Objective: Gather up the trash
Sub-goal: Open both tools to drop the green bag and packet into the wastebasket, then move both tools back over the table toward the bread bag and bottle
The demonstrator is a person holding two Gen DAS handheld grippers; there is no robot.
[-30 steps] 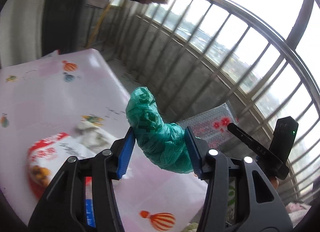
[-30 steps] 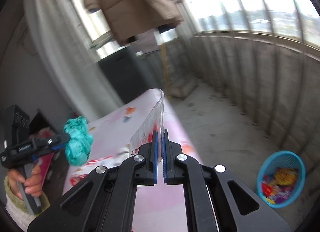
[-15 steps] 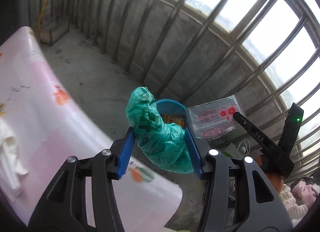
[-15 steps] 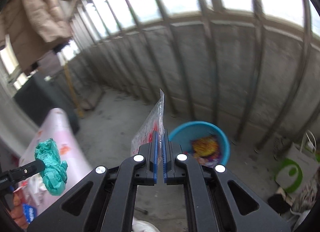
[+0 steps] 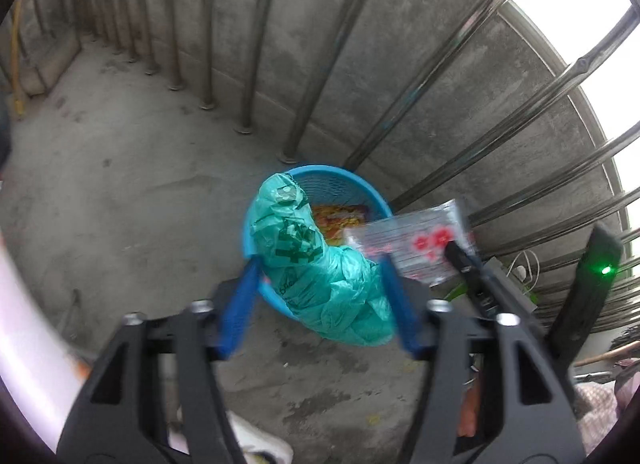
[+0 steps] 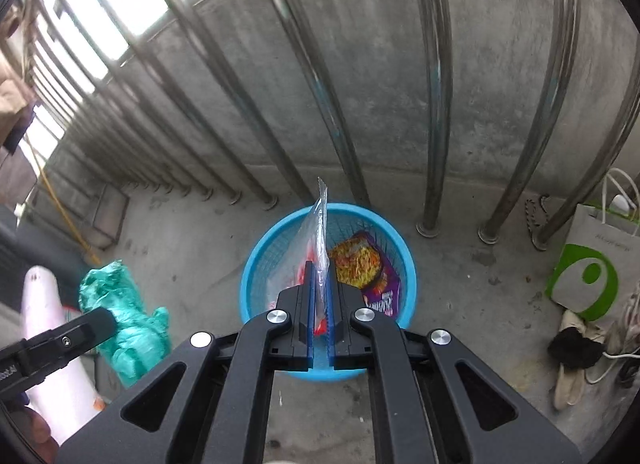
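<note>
My left gripper [image 5: 319, 264] hangs over the near edge of a blue mesh basket [image 5: 344, 174] on the concrete floor. Its jaws are opening, and a crumpled green plastic bag [image 5: 312, 264] still sits between them, off the left pad. My right gripper [image 6: 319, 268] points down into the same basket [image 6: 410, 264]. Its jaws are opening too: a narrow gap shows between the pads, with a clear red-printed wrapper [image 6: 318, 232] standing in it. A noodle packet [image 6: 364, 264] lies in the basket. The right wrist view shows the green bag [image 6: 124, 312] to the left of the basket.
Steel railing bars [image 6: 436, 124] and a low concrete wall stand right behind the basket. A white and green paper bag [image 6: 592, 264], shoes [image 6: 572, 348] and cords lie at the right. The pink table edge [image 6: 44, 324] is at the left.
Both grippers swung away from the table and sank toward the blue basket on the floor. The left jaws have spread around the green bag, and a gap has opened between the right pads.
</note>
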